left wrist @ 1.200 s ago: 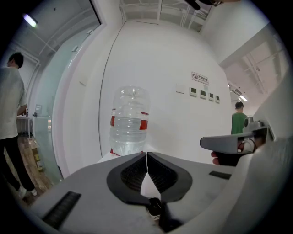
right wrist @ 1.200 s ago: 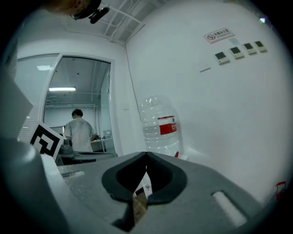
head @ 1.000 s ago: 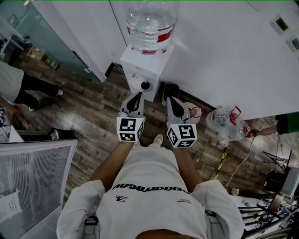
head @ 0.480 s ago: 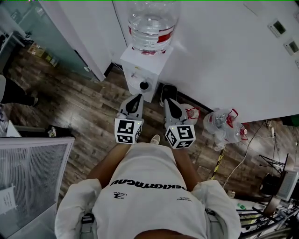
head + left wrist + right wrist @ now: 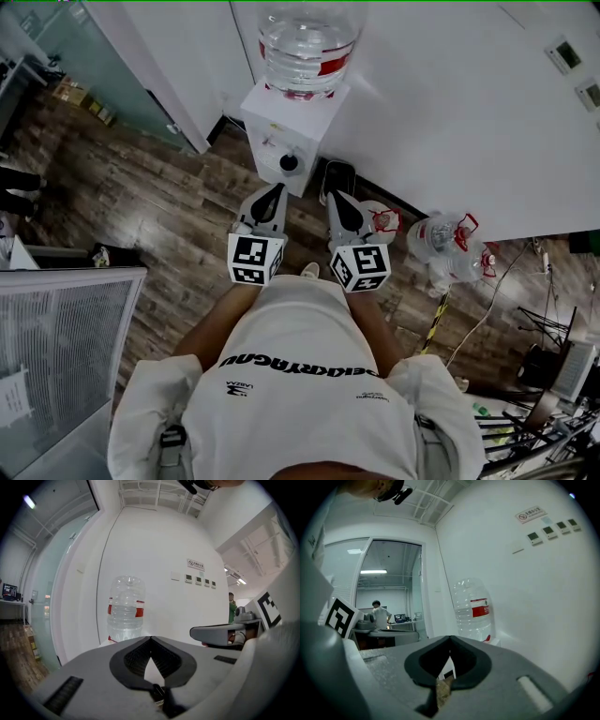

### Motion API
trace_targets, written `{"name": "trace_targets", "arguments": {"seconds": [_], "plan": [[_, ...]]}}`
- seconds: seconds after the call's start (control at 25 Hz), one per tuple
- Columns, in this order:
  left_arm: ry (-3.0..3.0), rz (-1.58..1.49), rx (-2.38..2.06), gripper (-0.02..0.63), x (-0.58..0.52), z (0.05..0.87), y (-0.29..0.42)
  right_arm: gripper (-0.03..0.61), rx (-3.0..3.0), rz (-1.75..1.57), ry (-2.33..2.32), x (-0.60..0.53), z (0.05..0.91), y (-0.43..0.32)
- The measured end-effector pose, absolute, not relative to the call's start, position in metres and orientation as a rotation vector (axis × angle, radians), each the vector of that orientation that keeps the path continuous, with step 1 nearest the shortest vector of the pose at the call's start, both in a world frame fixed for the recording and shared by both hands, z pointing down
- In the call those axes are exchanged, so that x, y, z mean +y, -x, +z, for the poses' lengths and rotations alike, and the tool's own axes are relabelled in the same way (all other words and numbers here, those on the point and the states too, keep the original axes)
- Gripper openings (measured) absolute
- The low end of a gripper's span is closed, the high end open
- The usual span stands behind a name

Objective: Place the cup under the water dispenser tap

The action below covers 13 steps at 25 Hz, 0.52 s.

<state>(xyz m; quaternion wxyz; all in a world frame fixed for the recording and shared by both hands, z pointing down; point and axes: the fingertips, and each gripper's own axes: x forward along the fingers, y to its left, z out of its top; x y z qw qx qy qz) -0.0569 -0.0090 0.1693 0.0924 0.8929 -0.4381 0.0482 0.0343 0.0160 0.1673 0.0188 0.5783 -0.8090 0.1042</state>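
Observation:
A white water dispenser [image 5: 286, 131] stands against the wall with a large clear bottle [image 5: 305, 42] on top. On its front sits a small dark round thing [image 5: 289, 162]; I cannot tell whether it is a cup or the tap. My left gripper [image 5: 273, 194] and right gripper [image 5: 335, 199] are held side by side, pointing at the dispenser from a short way off. Both are shut and hold nothing. The left gripper view shows the left gripper [image 5: 150, 638] with its tips meeting below the bottle [image 5: 125, 609]. The right gripper [image 5: 449, 637] likewise has its tips together beside the bottle [image 5: 473, 609].
Empty water bottles [image 5: 450, 246] lie on the wooden floor to the right of the dispenser, next to a white and red thing [image 5: 382, 220] and a black object [image 5: 339, 180] by the wall. A wire-mesh panel [image 5: 56, 347] stands at left. Someone's legs [image 5: 11, 187] show at the left edge.
The bystander at left has moved almost out of view. Both grippers stay shut and nearly still before the dispenser.

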Motion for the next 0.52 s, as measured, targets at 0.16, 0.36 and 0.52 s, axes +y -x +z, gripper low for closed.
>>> {"name": "trace_targets", "arguments": {"seconds": [0.16, 0.36, 0.52], "plan": [[-2.648, 0.139, -1.300, -0.002, -0.011, 0.170, 0.055, -0.002, -2.509, 0.325, -1.799, 0.015, 0.169, -0.038], [-2.679, 0.150, -1.274, -0.002, -0.010, 0.173, 0.047, -0.002, -2.499, 0.327, -1.807, 0.014, 0.171, -0.042], [-2.697, 0.168, -1.252, -0.002, -0.011, 0.175, 0.041, -0.002, -2.496, 0.328, -1.809, 0.010, 0.173, -0.045]]}}
